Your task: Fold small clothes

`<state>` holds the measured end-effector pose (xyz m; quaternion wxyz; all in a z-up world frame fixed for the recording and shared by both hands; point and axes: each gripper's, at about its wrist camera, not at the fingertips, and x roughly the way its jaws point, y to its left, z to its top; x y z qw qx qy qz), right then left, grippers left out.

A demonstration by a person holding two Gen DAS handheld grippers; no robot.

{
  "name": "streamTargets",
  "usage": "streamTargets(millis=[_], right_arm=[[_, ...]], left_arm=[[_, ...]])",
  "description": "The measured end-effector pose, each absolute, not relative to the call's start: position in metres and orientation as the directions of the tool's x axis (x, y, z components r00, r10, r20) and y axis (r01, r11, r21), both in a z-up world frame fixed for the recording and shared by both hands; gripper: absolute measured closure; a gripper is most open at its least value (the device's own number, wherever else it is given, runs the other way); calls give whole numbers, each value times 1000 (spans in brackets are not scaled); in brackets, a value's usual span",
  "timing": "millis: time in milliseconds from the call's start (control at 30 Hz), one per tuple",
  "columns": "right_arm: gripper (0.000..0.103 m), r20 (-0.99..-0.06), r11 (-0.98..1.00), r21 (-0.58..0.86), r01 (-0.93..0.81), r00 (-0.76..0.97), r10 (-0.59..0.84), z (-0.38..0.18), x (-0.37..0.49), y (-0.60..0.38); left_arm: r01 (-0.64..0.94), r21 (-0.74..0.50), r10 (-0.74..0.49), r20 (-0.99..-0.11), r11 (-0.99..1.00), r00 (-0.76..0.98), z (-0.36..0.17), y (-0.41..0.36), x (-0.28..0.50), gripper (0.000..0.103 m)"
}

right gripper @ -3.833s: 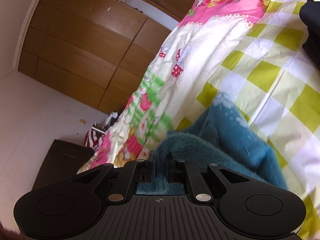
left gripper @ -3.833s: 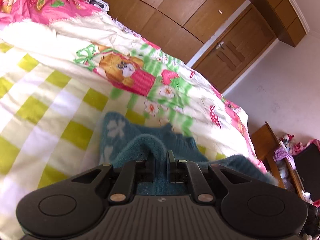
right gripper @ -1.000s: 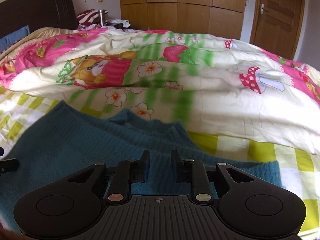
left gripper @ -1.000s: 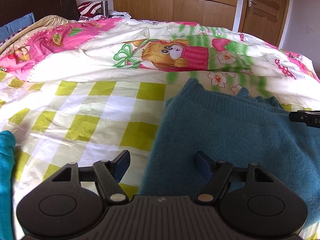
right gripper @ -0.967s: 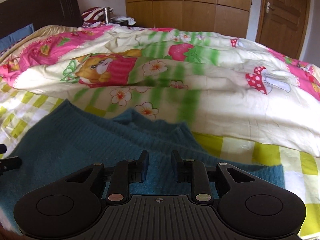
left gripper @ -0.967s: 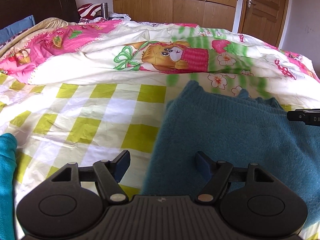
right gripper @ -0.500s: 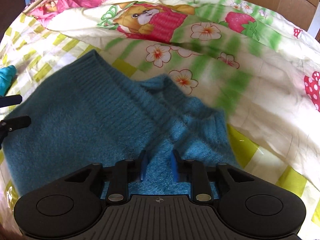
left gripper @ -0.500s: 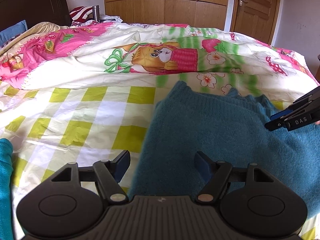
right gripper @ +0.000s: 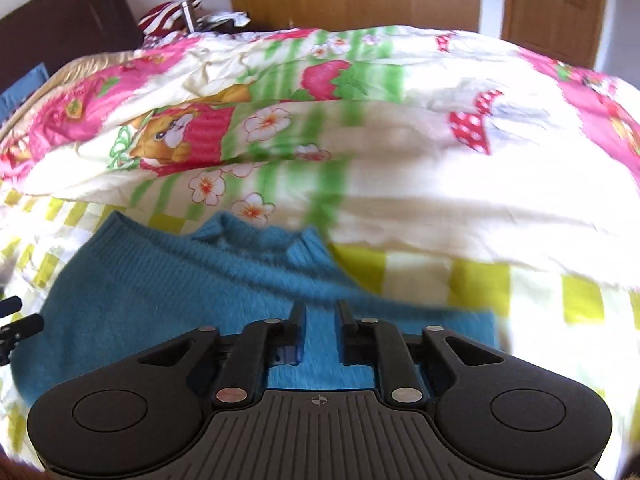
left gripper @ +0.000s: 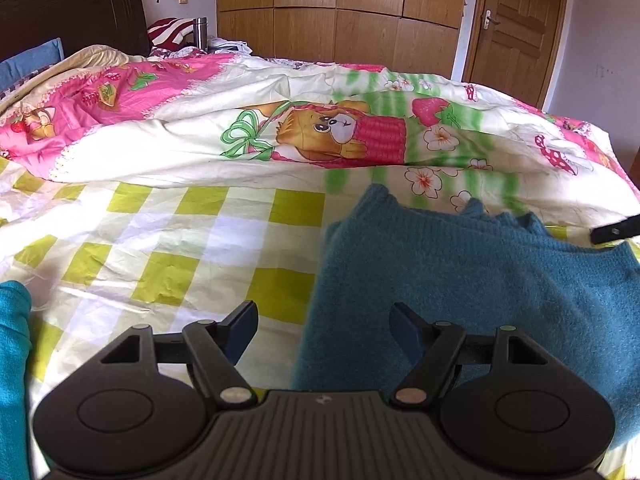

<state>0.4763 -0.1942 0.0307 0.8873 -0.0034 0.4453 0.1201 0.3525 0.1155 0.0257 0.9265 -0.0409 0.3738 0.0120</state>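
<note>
A teal knit sweater (left gripper: 460, 280) lies folded on the checked bed sheet (left gripper: 168, 240), its neck towards the quilt. My left gripper (left gripper: 322, 326) is open at the sweater's near left edge, one finger over the sheet and one over the knit, holding nothing. My right gripper (right gripper: 321, 316) sits low on the sweater (right gripper: 160, 292) near its right side. Its fingers are nearly together with knit filling the narrow gap. The right gripper's tip (left gripper: 616, 230) shows at the left view's right edge. The left gripper's tips (right gripper: 20, 328) show at the right view's left edge.
A bunched cartoon-print quilt (left gripper: 320, 140) lies across the bed just beyond the sweater. Another teal cloth (left gripper: 12, 360) rests at the near left. Wooden wardrobes (left gripper: 340, 8), a door (left gripper: 516, 24) and a dark headboard (left gripper: 68, 4) stand behind the bed.
My right gripper dipped forward over the sweater, then came back level, and its fingers narrowed slightly. The left gripper stayed open and hardly moved. Earlier both grippers carried the sweater's edge.
</note>
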Motion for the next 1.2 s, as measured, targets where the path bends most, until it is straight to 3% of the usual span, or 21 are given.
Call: streamTargets(millis=[33, 133, 200, 267, 333, 400, 467, 567, 600, 633, 667, 700, 867, 933, 1033, 1100, 1200], right_arm=[[65, -797, 976, 106, -189, 571, 197, 32, 461, -204], [54, -828, 990, 88, -114, 544, 136, 31, 410, -231], [53, -849, 992, 91, -82, 515, 120, 21, 387, -243], [53, -860, 991, 117, -64, 493, 133, 9, 378, -246], [51, -853, 991, 114, -77, 504, 137, 7, 377, -242], [51, -845, 981, 175, -88, 497, 196, 9, 380, -242], [52, -858, 979, 200, -43, 475, 196, 4, 385, -246], [53, -855, 968, 249, 20, 473, 211, -3, 387, -253], [60, -854, 968, 249, 33, 478, 204, -3, 386, -252], [87, -861, 974, 226, 28, 472, 187, -1, 385, -248], [98, -867, 973, 227, 29, 460, 189, 1, 384, -247], [101, -860, 962, 272, 36, 458, 226, 4, 381, -249], [103, -832, 950, 302, 73, 507, 225, 15, 372, -257], [103, -869, 972, 208, 108, 477, 133, -5, 382, -257], [103, -857, 965, 227, 132, 497, 134, -7, 382, -260], [92, -820, 967, 225, 116, 559, 124, 6, 371, -261], [78, -796, 967, 218, 134, 597, 97, 15, 359, -272]], left_arm=[[-54, -59, -3, -700, 997, 714, 25, 118, 353, 17], [-38, -35, 1, -722, 999, 692, 23, 121, 352, 15], [-24, 3, 18, -741, 1000, 672, 19, 117, 352, 8], [2, 37, 26, -746, 999, 665, 14, 109, 352, 9], [17, 53, 29, -750, 998, 661, 16, 104, 353, 17], [45, -6, -34, -764, 999, 644, 22, 105, 354, 46], [47, -52, -70, -786, 998, 614, 21, 107, 356, 54], [11, -100, -88, -815, 995, 572, 14, 114, 365, 54], [-4, -125, -101, -818, 992, 567, 14, 117, 367, 56], [-10, -139, -109, -817, 990, 566, 16, 118, 366, 59], [-9, -148, -117, -815, 989, 568, 18, 118, 364, 68], [-3, -155, -126, -813, 988, 568, 21, 118, 361, 72], [-15, -179, -137, -802, 984, 581, 37, 122, 343, 73], [-22, -134, -99, -822, 991, 560, 28, 116, 348, 73], [-20, -67, -46, -850, 998, 525, 9, 109, 354, 69], [-21, -32, -15, -837, 999, 547, 12, 107, 349, 63], [-47, -24, 8, -813, 999, 582, 24, 108, 343, 62]])
